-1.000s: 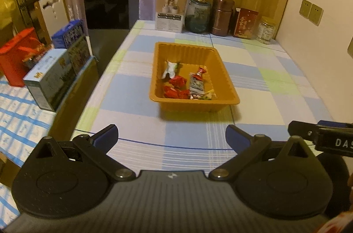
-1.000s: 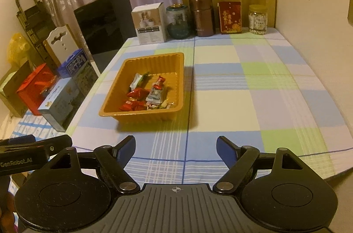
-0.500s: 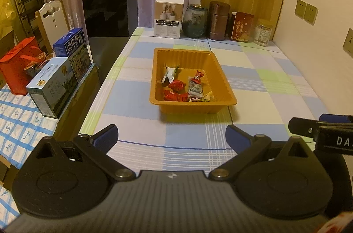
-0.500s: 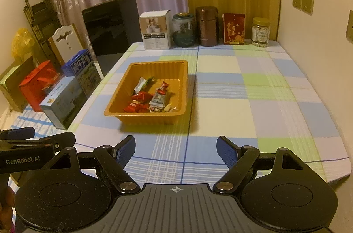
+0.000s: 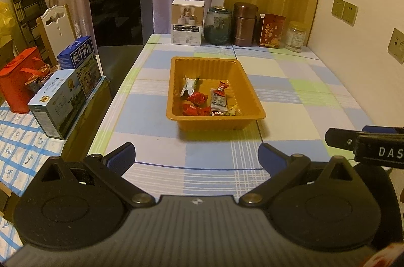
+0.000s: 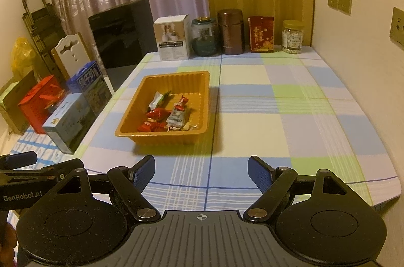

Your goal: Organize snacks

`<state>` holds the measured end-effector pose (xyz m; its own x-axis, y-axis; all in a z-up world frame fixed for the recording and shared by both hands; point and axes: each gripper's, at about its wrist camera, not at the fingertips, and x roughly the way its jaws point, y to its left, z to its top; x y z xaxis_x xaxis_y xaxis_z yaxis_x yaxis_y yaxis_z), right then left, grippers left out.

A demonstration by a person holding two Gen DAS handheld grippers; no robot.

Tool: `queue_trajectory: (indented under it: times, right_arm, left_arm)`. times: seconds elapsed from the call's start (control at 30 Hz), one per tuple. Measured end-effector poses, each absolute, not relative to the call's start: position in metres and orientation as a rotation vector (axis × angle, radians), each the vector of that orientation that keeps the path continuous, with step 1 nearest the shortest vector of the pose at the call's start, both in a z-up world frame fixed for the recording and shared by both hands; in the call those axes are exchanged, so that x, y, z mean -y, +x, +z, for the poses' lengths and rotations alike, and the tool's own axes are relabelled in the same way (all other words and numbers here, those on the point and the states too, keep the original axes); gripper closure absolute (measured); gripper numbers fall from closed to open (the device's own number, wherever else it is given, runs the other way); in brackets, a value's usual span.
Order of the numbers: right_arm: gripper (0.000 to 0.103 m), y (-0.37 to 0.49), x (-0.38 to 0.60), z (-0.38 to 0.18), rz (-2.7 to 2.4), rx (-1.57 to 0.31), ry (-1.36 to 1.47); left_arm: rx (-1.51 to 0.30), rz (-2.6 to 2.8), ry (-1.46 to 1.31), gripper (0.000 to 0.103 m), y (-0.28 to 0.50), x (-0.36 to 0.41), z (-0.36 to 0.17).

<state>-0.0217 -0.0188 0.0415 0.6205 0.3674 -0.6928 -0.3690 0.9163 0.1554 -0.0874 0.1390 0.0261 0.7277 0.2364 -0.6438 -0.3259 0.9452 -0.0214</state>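
Observation:
An orange plastic tray [image 5: 248,82] [image 6: 205,102] sits on the checked tablecloth and holds several wrapped snacks: red packets [image 5: 197,98] [image 6: 157,113], a white-green wrapper [image 5: 188,86] [image 6: 157,99] and a grey-red bar [image 5: 219,100] [image 6: 178,113]. My left gripper [image 5: 197,158] hangs open over the table's near edge, well short of the tray, nothing between its blue pads. My right gripper [image 6: 201,172] is open too, empty, near the front edge and right of the tray. Each view shows the other gripper at its side border.
Along the far table edge stand a white box [image 5: 187,23], a glass jar [image 5: 217,24], a brown canister [image 5: 245,24], a red box [image 5: 271,30] and a small jar [image 5: 295,35]. A black panel [image 5: 120,11] and milk cartons [image 5: 60,100] are at the left; a wall at the right.
Both views have tilted up slightly, so the tray sits lower in the frames and more of the curtain and wall shows. Both grippers stay open and empty.

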Motion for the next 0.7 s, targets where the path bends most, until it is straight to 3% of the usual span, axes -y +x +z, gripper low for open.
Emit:
queue_trajectory:
  times: [0.7]
  right_arm:
    - [0.023, -0.0211, 0.0206, 0.0363, 0.431, -0.802, -0.003]
  left_arm:
    - [-0.69, 0.311, -0.133, 0.0, -0.088, -0.1399, 0.0261]
